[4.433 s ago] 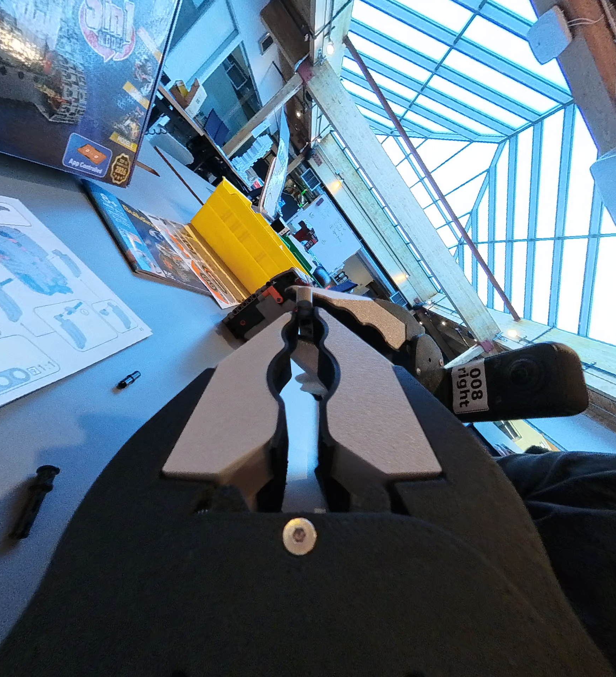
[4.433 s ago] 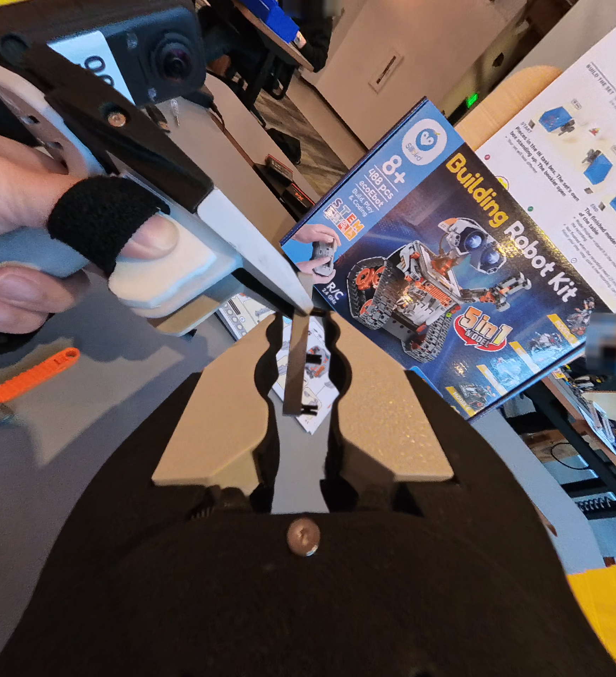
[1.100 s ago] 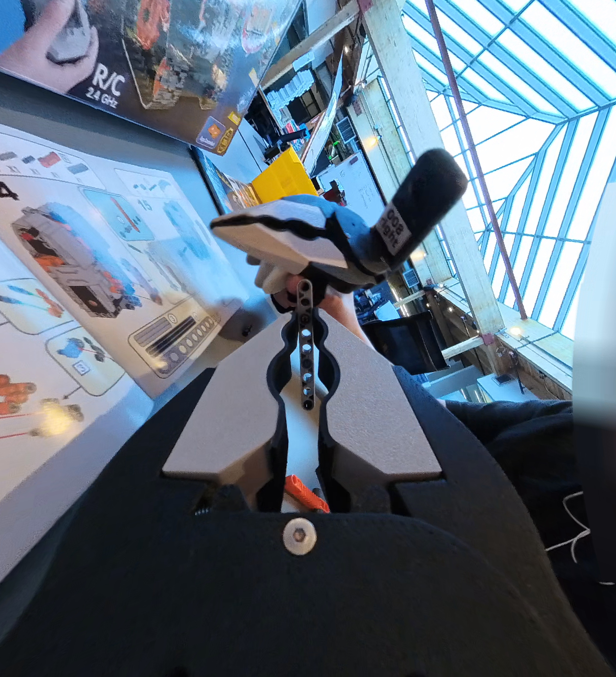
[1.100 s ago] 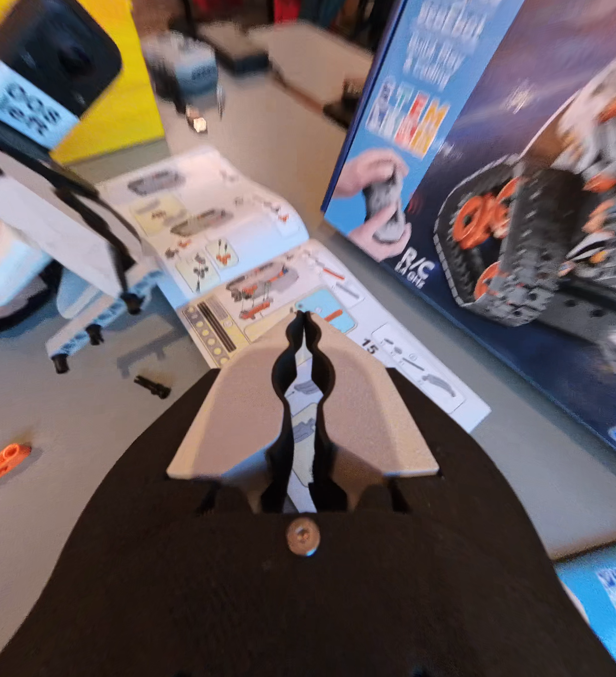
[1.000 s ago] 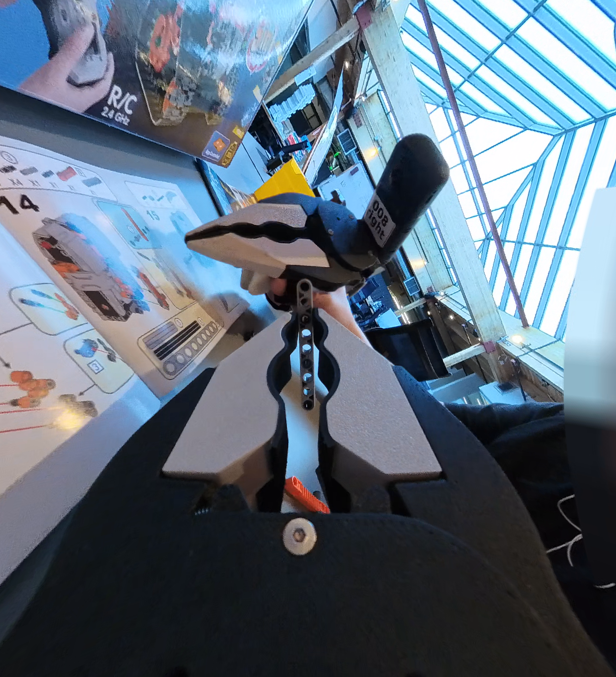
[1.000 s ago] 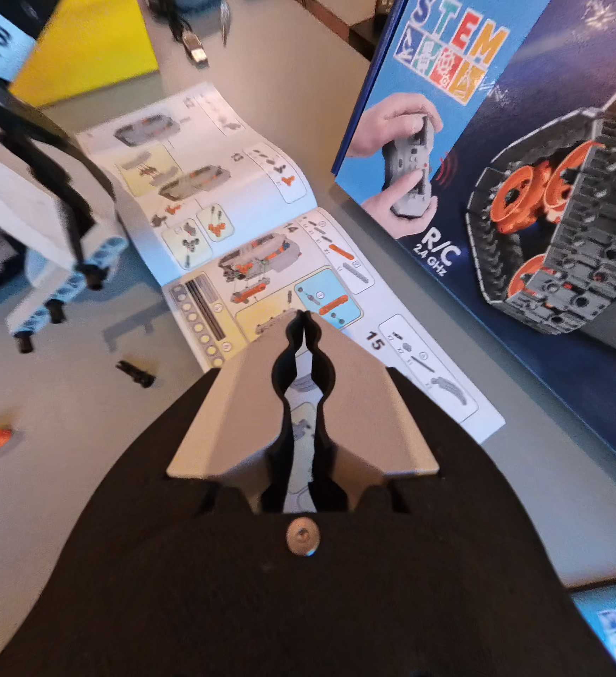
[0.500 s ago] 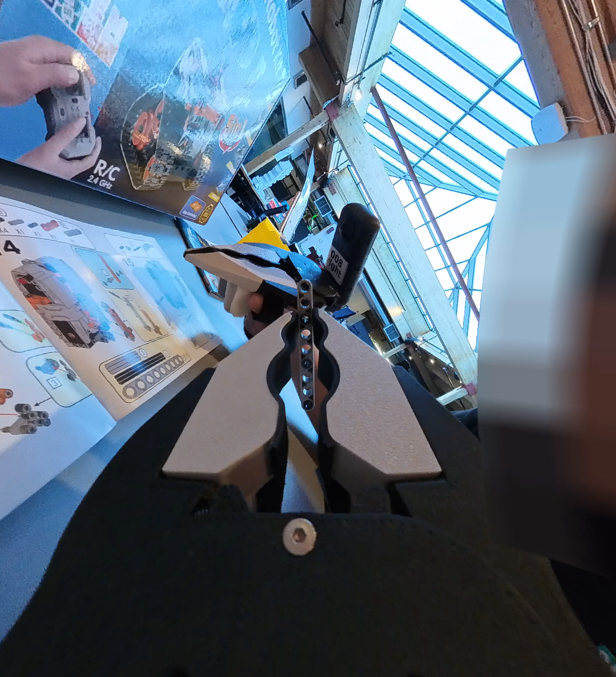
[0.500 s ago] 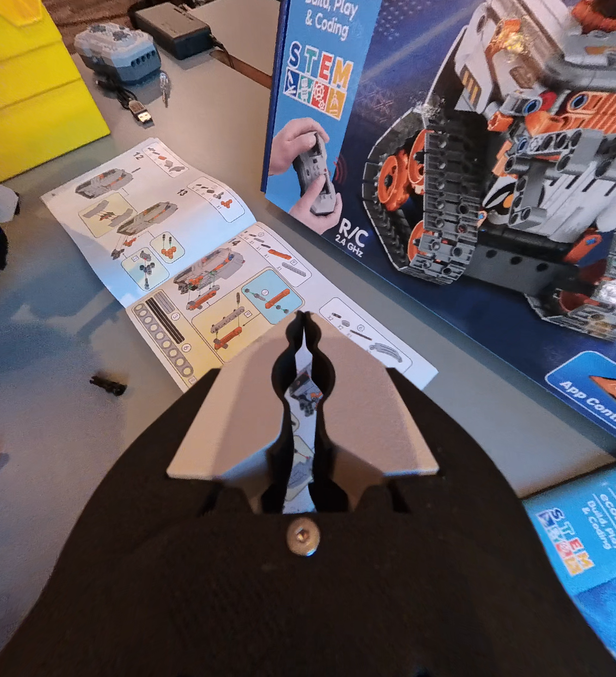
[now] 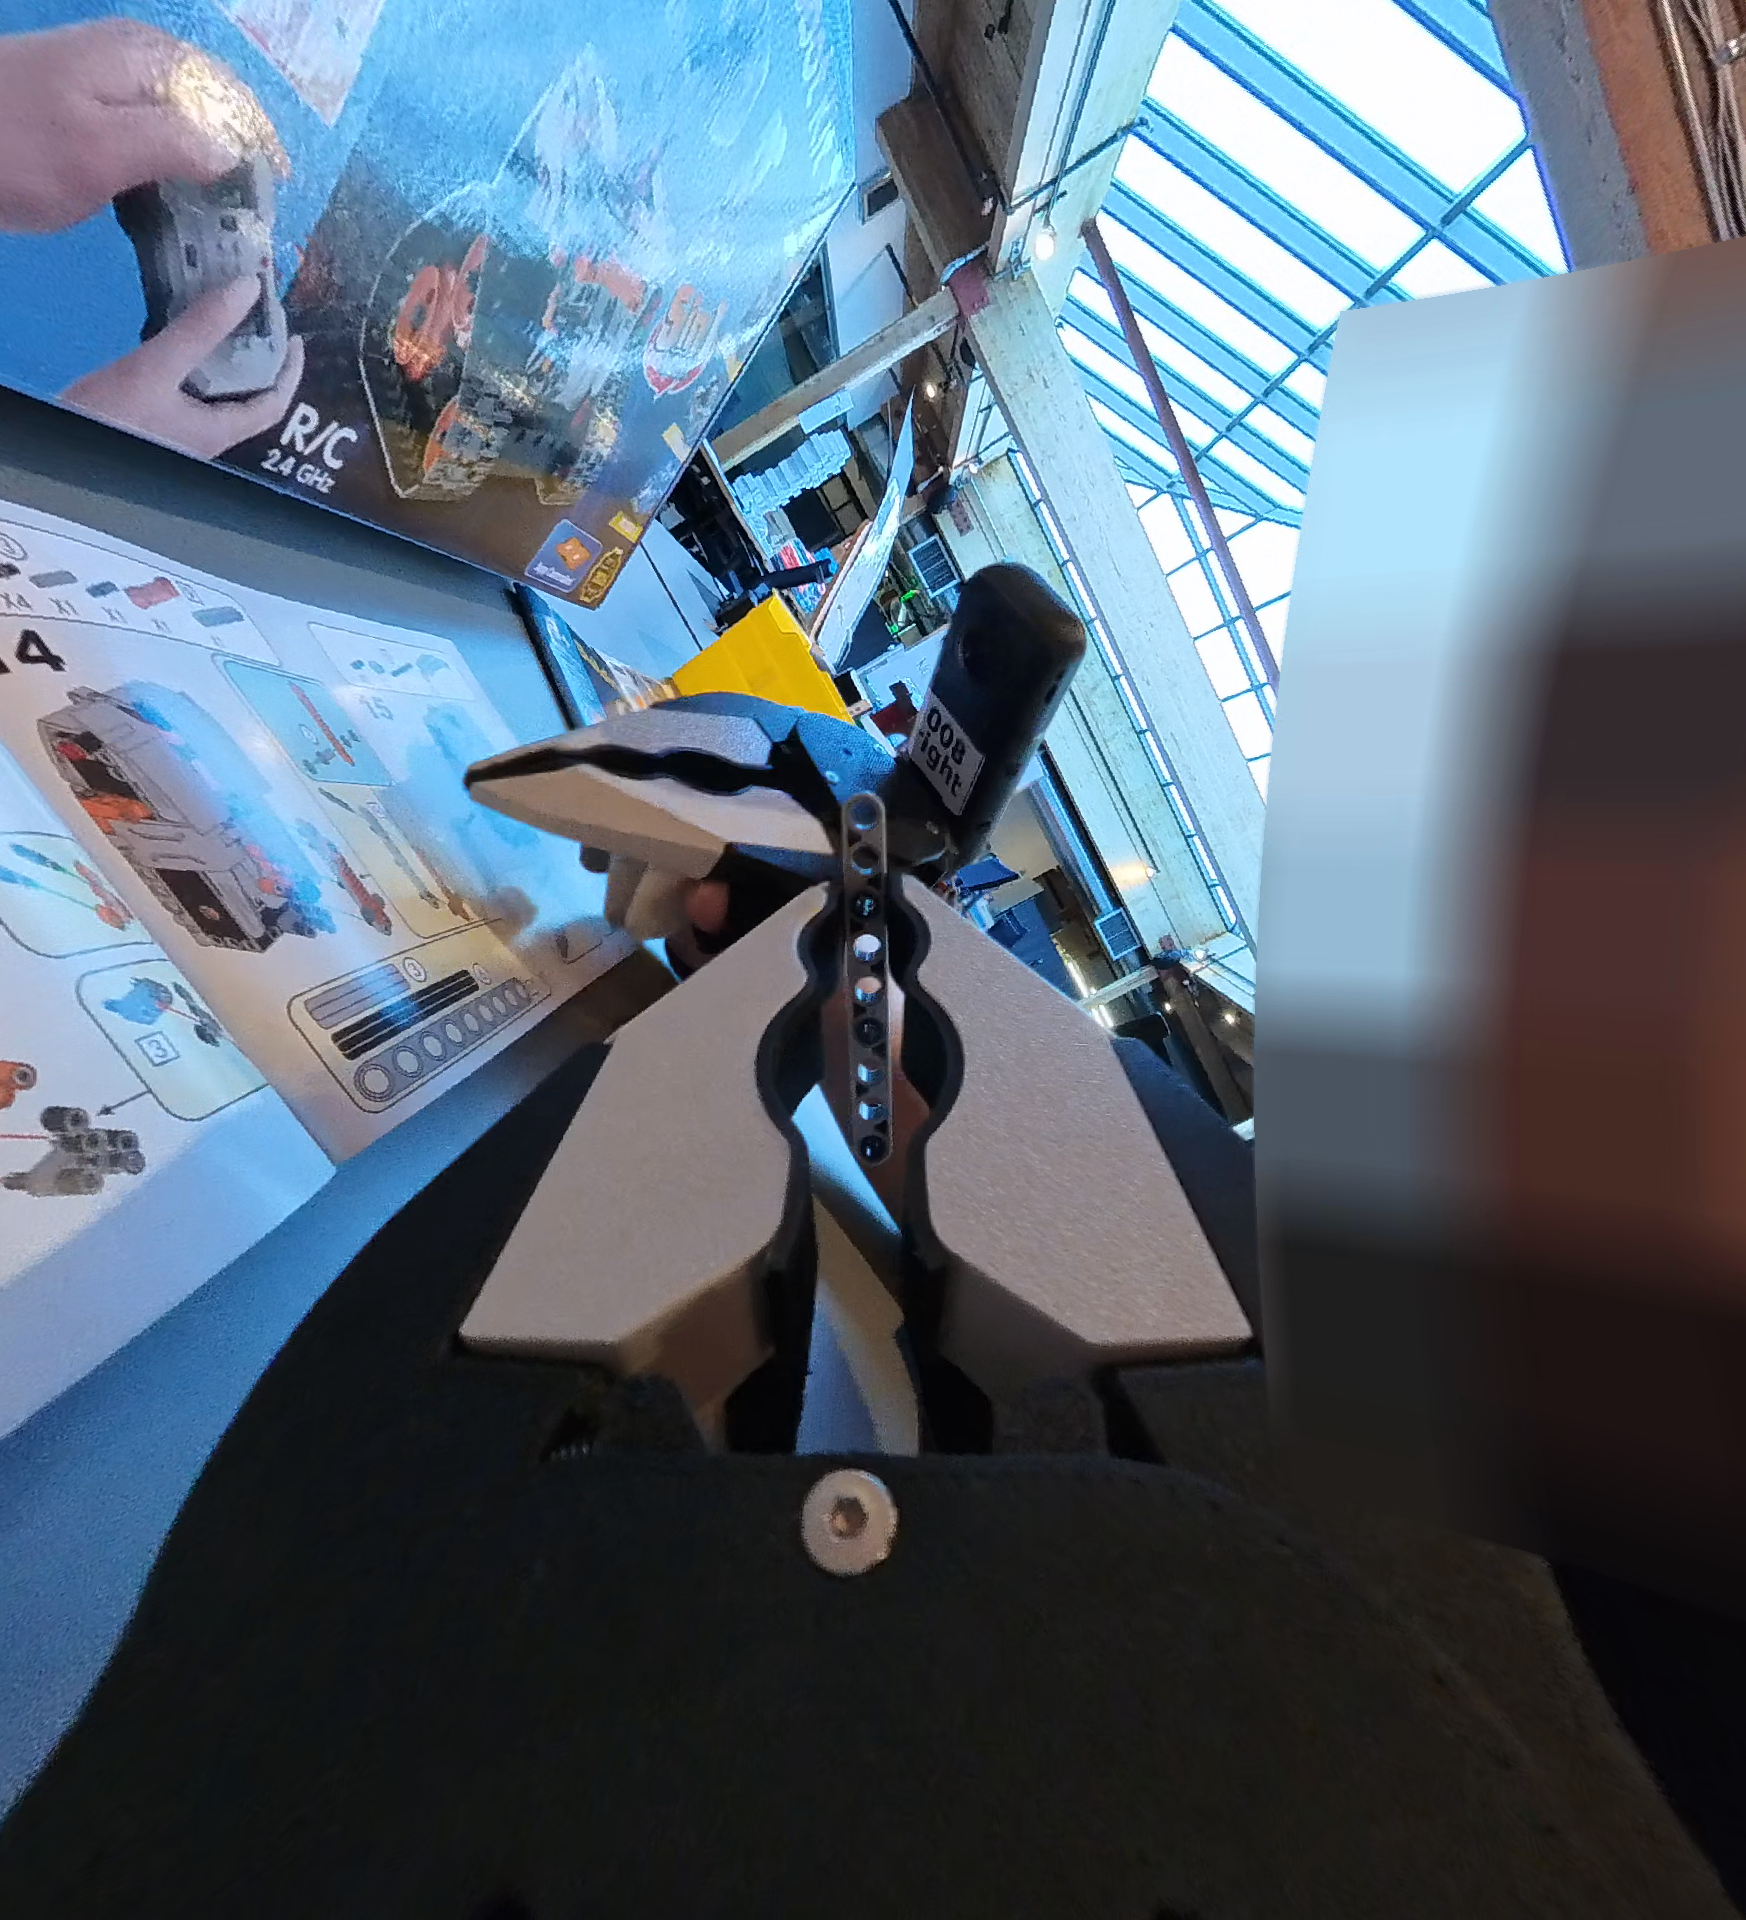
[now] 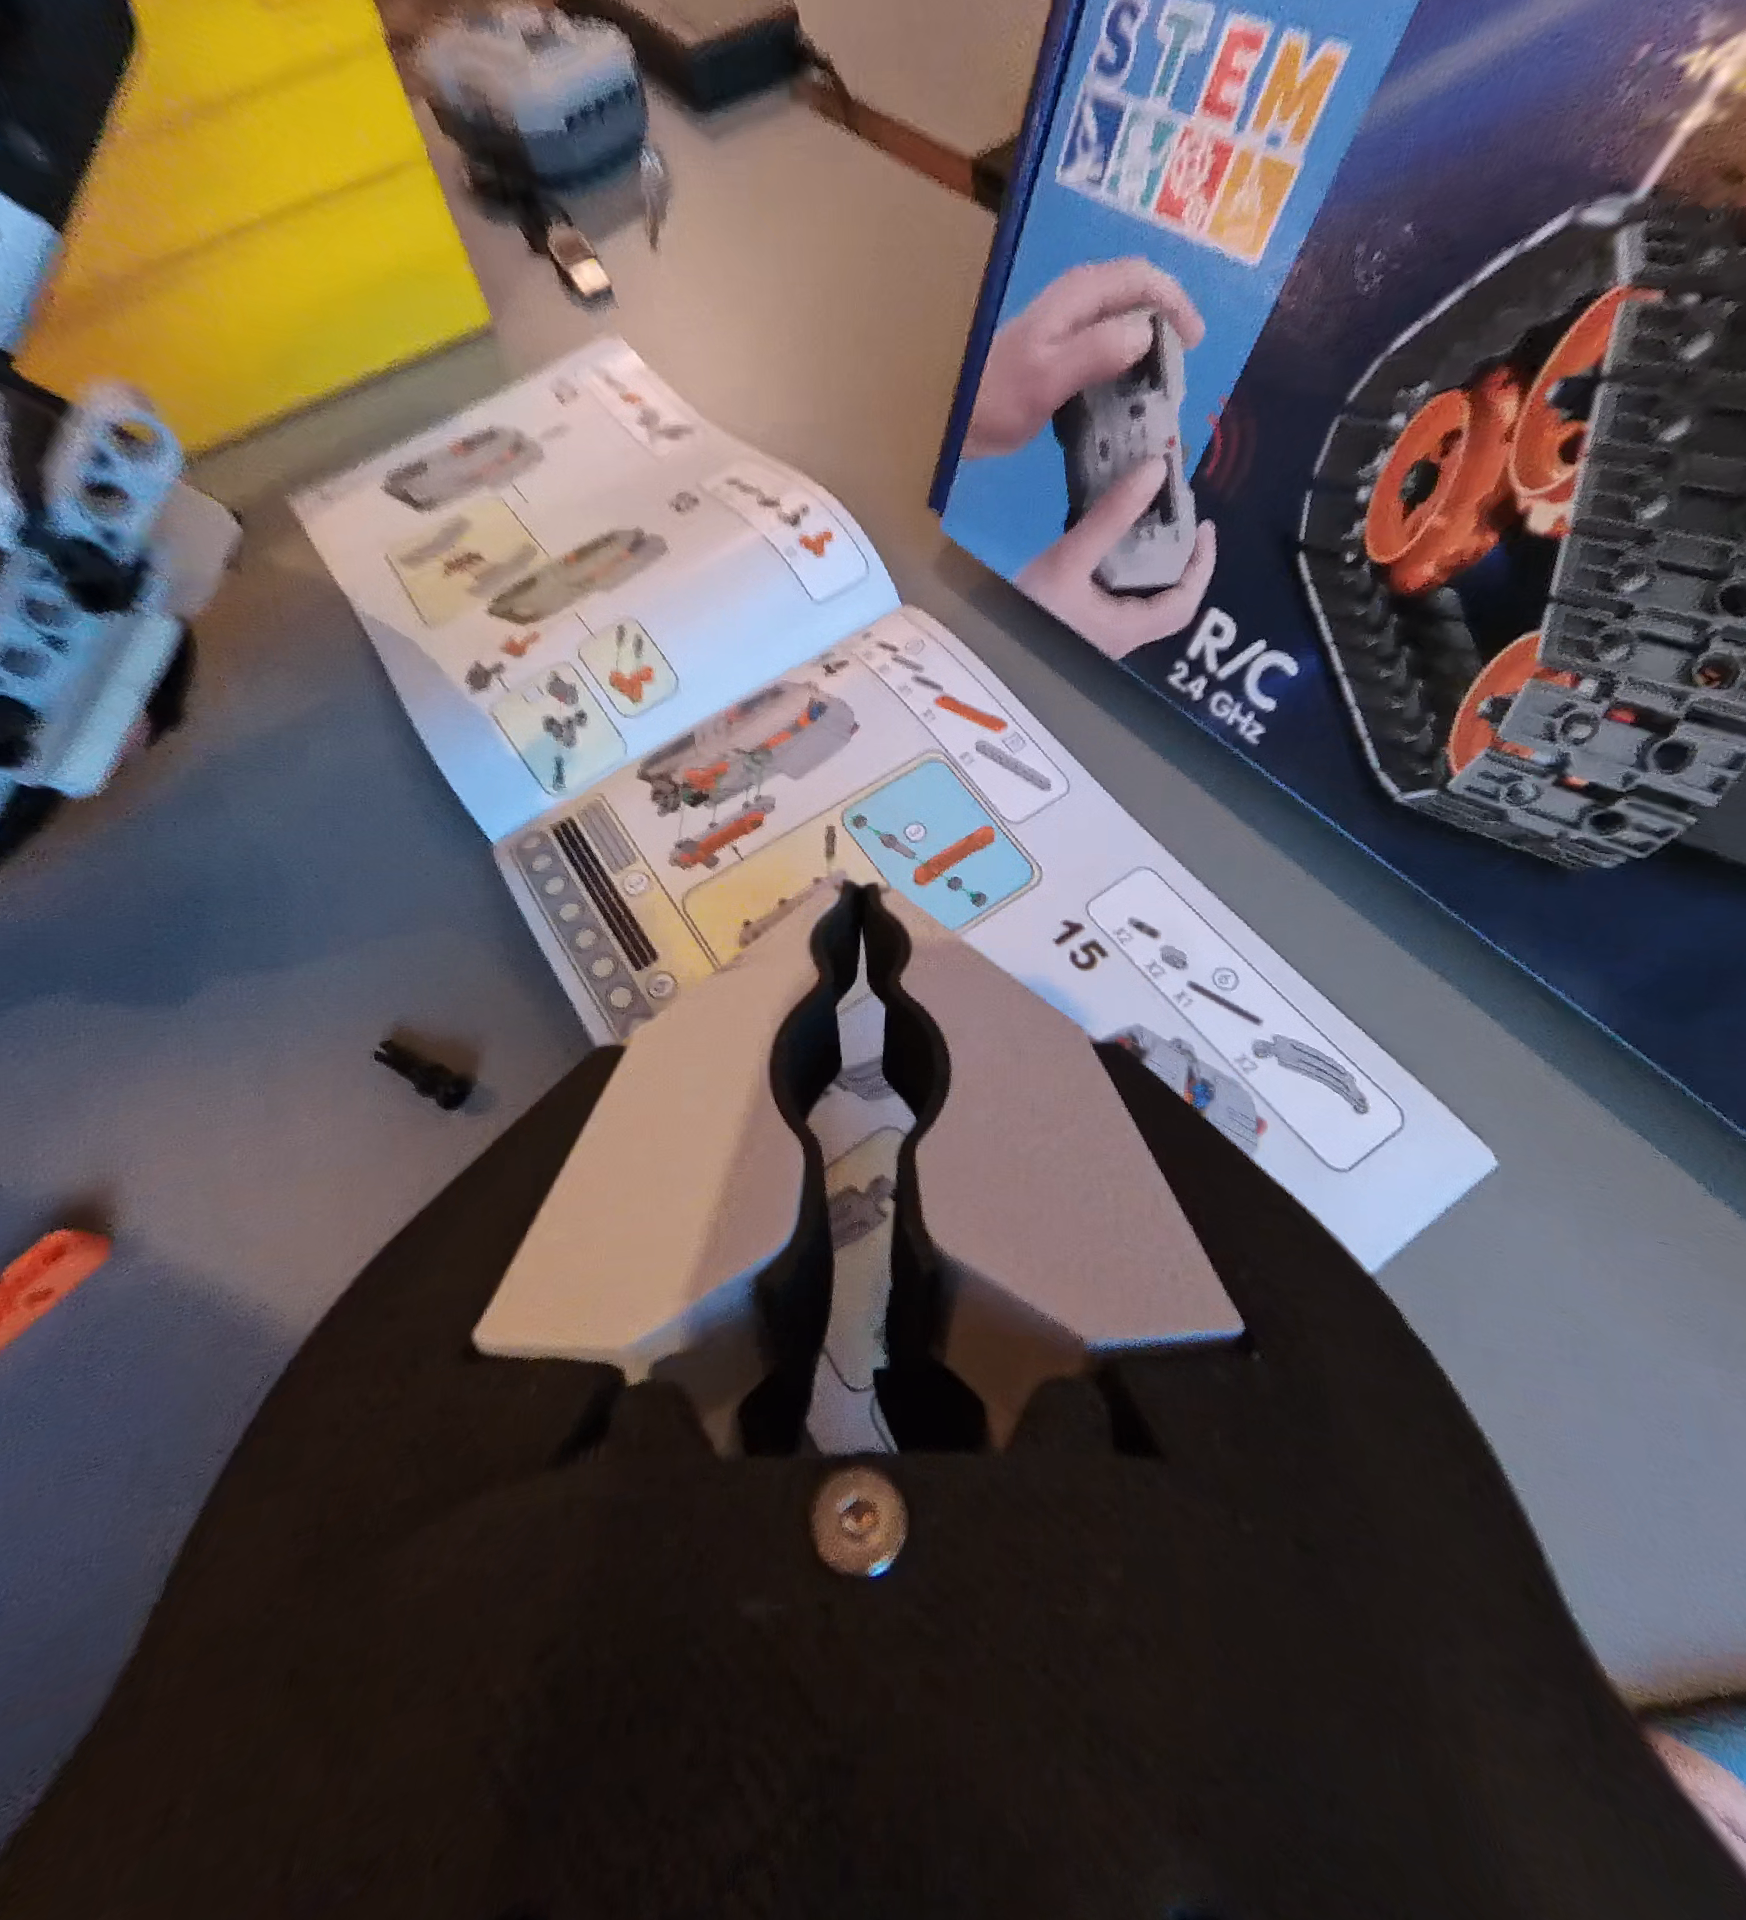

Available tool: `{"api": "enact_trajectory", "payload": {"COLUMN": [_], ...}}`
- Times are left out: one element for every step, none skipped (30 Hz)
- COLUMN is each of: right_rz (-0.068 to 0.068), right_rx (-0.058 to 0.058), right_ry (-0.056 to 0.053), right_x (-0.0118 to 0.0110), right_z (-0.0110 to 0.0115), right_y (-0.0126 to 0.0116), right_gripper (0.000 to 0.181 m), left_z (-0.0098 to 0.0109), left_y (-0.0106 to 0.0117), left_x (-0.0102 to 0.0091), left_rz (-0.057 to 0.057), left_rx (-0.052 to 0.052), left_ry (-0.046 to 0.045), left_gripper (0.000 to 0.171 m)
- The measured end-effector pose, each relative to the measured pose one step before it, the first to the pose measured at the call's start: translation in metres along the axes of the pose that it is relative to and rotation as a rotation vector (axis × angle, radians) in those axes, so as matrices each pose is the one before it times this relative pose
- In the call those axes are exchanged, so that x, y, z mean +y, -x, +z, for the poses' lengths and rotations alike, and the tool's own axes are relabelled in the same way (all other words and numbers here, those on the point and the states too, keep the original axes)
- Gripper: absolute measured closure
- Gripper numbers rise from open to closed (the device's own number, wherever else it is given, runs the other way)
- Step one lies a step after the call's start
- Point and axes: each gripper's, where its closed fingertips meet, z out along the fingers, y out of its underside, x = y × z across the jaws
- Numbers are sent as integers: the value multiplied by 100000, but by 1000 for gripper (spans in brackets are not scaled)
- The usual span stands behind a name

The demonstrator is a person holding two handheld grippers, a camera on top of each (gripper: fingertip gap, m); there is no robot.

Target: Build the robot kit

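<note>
Left wrist view, items as you hold them:
- Left gripper (image 9: 864,904): jaws pinched on a grey perforated beam (image 9: 866,997), which stands upright in the gap with its top hole just clear of the tips.
- Right gripper (image 9: 495,777): hangs above the far edge of the instruction booklet (image 9: 173,831). It is seen side-on with your hand (image 9: 682,904) behind it, and its fingers look pressed together.
- Toy-kit box (image 9: 433,260): stands just beyond the booklet.
- Yellow bin (image 9: 755,660): farther off past the booklet's far corner.

Right wrist view:
- Right gripper: tips closed against each other and holding nothing, poised over the near end of the booklet, not clearly touching it.
- Black pin (image 10: 424,1072): loose on the grey table (image 10: 225,935), just left of the booklet.
- Orange beam (image 10: 7,1309): farther left of the booklet and well apart from it.
- Beam in your left gripper: blurred at the left edge, off the booklet's left side, with what look like black pins seated in it.
- Box: right of the booklet.
- Yellow bin: beyond the booklet's far left corner.
</note>
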Motion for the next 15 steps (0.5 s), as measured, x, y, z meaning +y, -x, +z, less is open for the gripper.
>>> {"api": "enact_trajectory", "payload": {"right_rz": [-3030,-3037,-1818,-918,-914,-961,-522,144,503,631,556,366,289,222,120], "right_rx": [2706,1883,1404,671,488,854,973,460,-356,-236,2,-116,-96,-252,-347], "right_ry": [2155,1620,1318,906,405,-315,-890,-702,-81,-30,-267,-358,-305,-25,278], "right_x": [350,267,205,128,34,-68,-136,-99,-1,11,-20,-38,-35,5,41], "right_z": [204,183,169,127,69,-3,-50,-37,-4,4,-20,-26,-24,8,33], "right_y": [-188,-82,-40,24,44,-39,-104,-71,0,-28,-61,-23,-10,9,30], "right_gripper": [181,181,181,181,181,181,181,181,181,181,181,181,181,181,181], "left_z": [25,16,-2,-14,-14,-19,-25,-31,-15,-3,3,5,16,13,18], "left_y": [-22,-4,4,-22,-33,-23,-10,12,-1,23,18,6,-11,-7,-5], "left_x": [10,14,23,-8,-5,-28,-30,-28,-18,-19,-5,15,12,22,10], "left_rz": [-307,-117,70,121,-30,-80,-39,-66,-65,-16,-53,-138,-62,48,96], "left_rx": [337,87,-53,-48,17,48,-3,-40,0,-84,-89,18,59,-10,-67], "left_ry": [20,248,182,-58,-68,-129,-220,-115,-41,-95,-68,29,57,102,47], "left_gripper": [168,168,168,168,168,168,168,168,168,168,168,168,168,168,168]}}
